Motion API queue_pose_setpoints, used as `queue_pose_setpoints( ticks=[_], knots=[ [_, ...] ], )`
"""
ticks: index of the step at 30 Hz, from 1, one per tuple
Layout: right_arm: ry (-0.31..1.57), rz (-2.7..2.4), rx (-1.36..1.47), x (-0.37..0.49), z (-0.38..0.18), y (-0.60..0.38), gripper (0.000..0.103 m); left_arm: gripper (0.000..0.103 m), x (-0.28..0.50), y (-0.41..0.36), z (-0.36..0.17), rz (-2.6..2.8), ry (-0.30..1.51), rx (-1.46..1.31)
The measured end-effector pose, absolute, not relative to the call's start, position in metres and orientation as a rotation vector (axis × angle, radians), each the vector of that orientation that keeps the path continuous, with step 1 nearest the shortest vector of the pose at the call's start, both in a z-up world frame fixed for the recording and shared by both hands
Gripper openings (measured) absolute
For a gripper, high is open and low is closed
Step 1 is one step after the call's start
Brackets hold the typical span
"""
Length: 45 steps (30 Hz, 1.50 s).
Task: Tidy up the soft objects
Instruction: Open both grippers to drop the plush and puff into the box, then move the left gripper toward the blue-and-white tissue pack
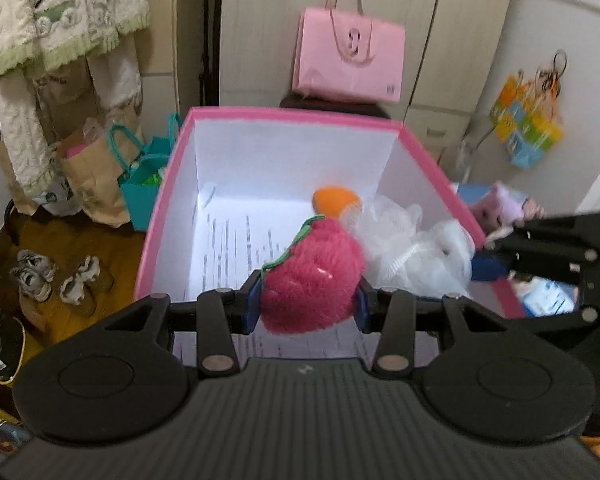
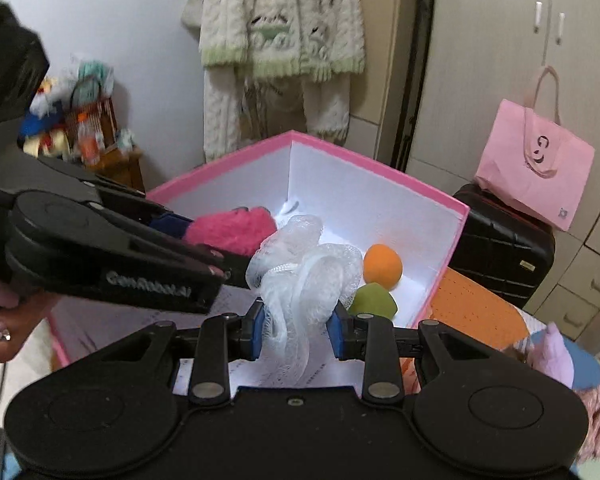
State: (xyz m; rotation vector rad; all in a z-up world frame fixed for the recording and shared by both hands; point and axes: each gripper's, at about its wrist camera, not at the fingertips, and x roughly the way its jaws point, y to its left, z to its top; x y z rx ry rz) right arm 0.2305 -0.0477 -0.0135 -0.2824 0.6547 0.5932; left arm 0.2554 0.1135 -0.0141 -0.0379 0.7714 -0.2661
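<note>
While both hands hover over the pink box (image 1: 168, 184), the left gripper (image 1: 306, 300) has its blue pads pinching a fuzzy magenta plush (image 1: 312, 276), a rounded lump of shaggy pile with a thin green stitched trim along its top edge. It hangs just above the box's near rim, over the printed paper sheet (image 1: 236, 240) lining the white bottom.

Over on the other side, the right gripper (image 2: 298, 330) is clamped on a white mesh bath pouf (image 2: 304, 276), a gathered, ruffled netting with a corded loop running through it; the bundle bulges up and out above the pads and trails down below them, right at the box's near edge. Inside the box, toward the right wall, sits a smooth orange egg-shaped sponge (image 2: 382, 266) and, touching it from below, a smooth green one (image 2: 374, 300), partly hidden behind the pouf.

From the right wrist view the left gripper's black body cuts across the left half, blocking much of the box's floor. Beyond the box, a glossy pink paper bag (image 2: 536, 172) rests atop a black ribbed suitcase (image 2: 500, 256). A cream cable-knit garment (image 2: 280, 40) with pale green trim hangs on the wall behind. To the right lies a lilac fluffy thing (image 2: 556, 356), possibly another plush toy, too blurred to tell.
</note>
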Motion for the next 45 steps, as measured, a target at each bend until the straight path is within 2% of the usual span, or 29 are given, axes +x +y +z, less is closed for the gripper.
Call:
queue_pose_setpoints(
  ticks=[11,13,17,19,20,29,39,43,45],
  knots=[
    [0.656,0.574,-0.45,0.237,-0.029,-0.028,0.041,0.046,0.26,0.101,-0.02,-0.26,0.855,0.05],
    [0.647,0.565,-0.468,0.238,-0.031,-0.027,0.047,0.048,0.258,0.1,-0.02,-0.243,0.861,0.063],
    [0.634,0.544,-0.475,0.233,-0.028,-0.026,0.052,0.057,0.249,0.1,-0.012,-0.234,0.825,0.083],
    [0.628,0.557,-0.459,0.228,-0.024,-0.03,0.062,0.059,0.242,0.103,-0.006,-0.245,0.803,0.076],
    [0.623,0.56,-0.452,0.226,-0.022,-0.032,0.064,0.061,0.239,0.104,-0.003,-0.249,0.796,0.072],
    [0.605,0.581,-0.392,0.198,0.0,-0.056,0.068,0.071,0.198,0.108,0.032,-0.332,0.74,0.054],
    [0.569,0.611,-0.348,0.152,0.03,-0.084,0.071,0.074,0.151,0.104,0.061,-0.441,0.728,0.059],
    [0.556,0.628,-0.335,0.132,0.039,-0.094,0.072,0.082,0.132,0.101,0.069,-0.471,0.724,0.062],
    [0.55,0.633,-0.333,0.122,0.042,-0.1,0.073,0.082,0.124,0.099,0.072,-0.484,0.724,0.064]
  ],
)
